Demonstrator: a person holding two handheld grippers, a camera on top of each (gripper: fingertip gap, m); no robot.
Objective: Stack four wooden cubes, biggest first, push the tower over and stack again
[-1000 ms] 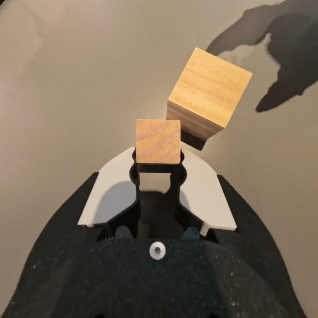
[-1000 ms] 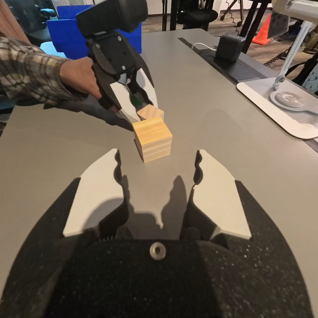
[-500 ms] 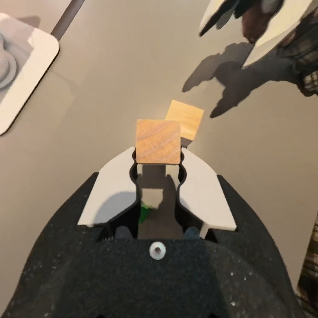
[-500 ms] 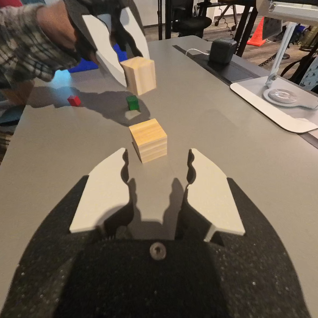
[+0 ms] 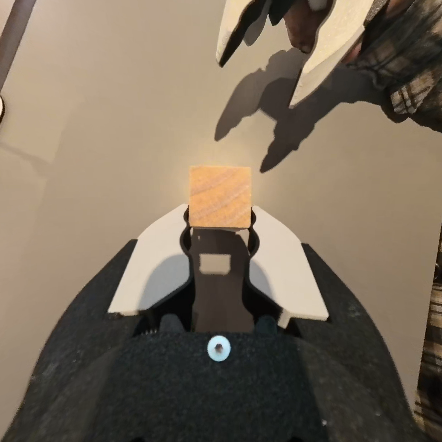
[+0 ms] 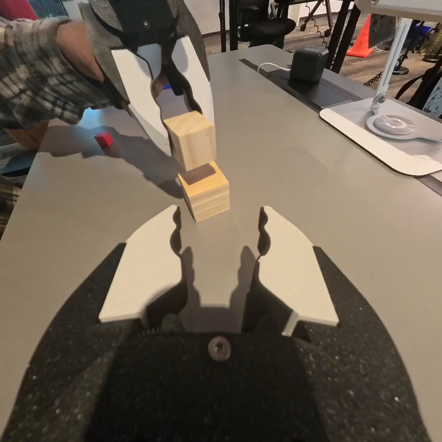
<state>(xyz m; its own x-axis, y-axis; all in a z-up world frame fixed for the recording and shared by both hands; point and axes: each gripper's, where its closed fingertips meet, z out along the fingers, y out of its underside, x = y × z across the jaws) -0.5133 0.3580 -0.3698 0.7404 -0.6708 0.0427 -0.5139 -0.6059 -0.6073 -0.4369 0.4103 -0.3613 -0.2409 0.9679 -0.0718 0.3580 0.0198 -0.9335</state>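
My left gripper is shut on a medium wooden cube; in the right wrist view this cube hangs just above the biggest wooden cube, which stands on the grey table. A small gap shows between them. The held cube hides the biggest cube in the left wrist view. My right gripper is open and empty, low over the table just in front of the biggest cube; it also shows in the left wrist view. A small red cube lies at the far left.
A white lamp base on a white mat sits at the right. A dark box with a white cable stands at the back right. The table's left edge runs close to the red cube. Chairs and an orange cone stand beyond. There is about 10 centimetres between the tips of the two grippers. The white lamp base is about equally far from each gripper, around 35 centimetres.
My left gripper lifted the medium cube off the table, carried it over, and now holds it right above the biggest cube. The small green cube seen half a second ago is now hidden.
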